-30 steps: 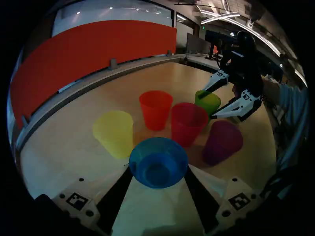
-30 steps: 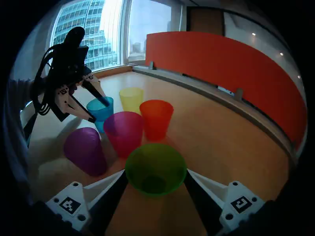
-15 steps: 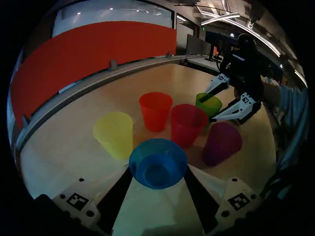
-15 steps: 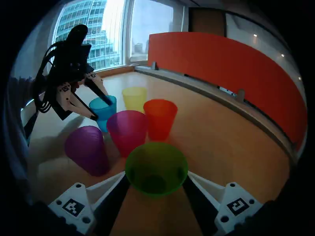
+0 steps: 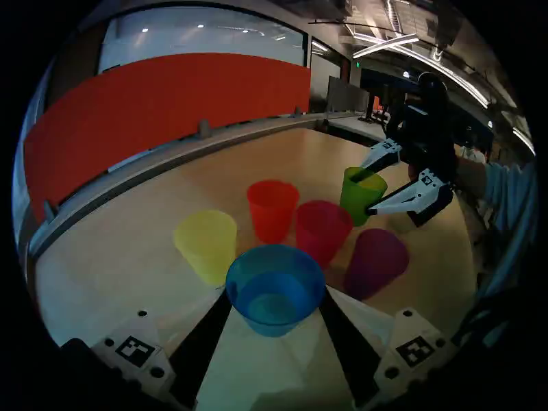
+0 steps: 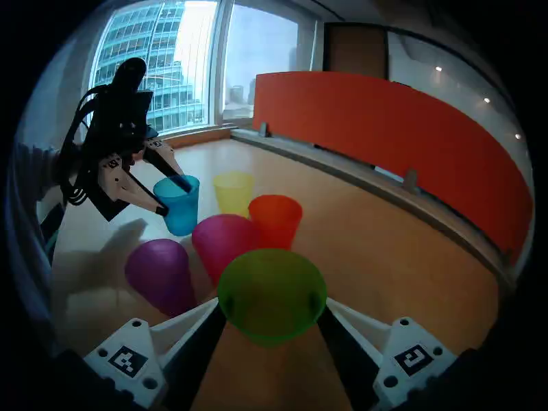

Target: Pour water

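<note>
Both gripped cups have come up off the wooden table (image 5: 308,147) since 1 second ago, while the 4 other cups have stayed put. We place everything from the red cup (image 5: 322,229), as the left gripper view shows it. A long orange partition (image 5: 157,103) runs along the table's far edge, well behind the red cup. The left gripper (image 5: 275,296) is in front of the red cup, its 2 fingers pinching the blue cup (image 5: 275,284) from either side. Whether water lies in that cup we cannot tell for sure. Behind and to the right of the red cup, the right gripper (image 5: 362,195) clamps the green cup (image 5: 359,198) between its fingers, held clear of the table by a sleeved arm. The purple cup (image 5: 373,259) stands just right of the red cup, the orange cup (image 5: 272,209) just behind and left of it, and the yellow cup (image 5: 205,243) farther left.
</note>
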{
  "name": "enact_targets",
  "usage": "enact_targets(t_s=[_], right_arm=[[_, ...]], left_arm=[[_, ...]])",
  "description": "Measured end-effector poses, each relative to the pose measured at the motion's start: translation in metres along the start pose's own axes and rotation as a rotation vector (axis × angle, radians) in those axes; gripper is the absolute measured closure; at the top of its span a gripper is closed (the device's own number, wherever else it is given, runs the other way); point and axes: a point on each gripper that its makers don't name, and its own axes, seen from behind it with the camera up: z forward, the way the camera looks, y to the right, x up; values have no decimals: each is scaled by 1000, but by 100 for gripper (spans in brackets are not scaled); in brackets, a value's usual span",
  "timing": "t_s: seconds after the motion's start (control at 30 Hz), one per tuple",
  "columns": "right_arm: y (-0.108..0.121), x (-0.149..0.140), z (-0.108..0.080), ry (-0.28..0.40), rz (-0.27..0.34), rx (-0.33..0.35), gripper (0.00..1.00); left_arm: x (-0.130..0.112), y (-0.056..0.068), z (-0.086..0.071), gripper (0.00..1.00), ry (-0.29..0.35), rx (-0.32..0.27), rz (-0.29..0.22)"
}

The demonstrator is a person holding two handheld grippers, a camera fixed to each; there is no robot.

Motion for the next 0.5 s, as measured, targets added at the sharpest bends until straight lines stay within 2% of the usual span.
enact_targets(t_s=[0.2, 0.5], right_arm=[[-4, 22, -12, 50, -4, -3, 11], [-11, 53, -29, 136, -6, -24, 11]], left_arm=[[18, 0, -19, 14, 69, 22, -12], [45, 3, -48, 14, 167, 58, -4]])
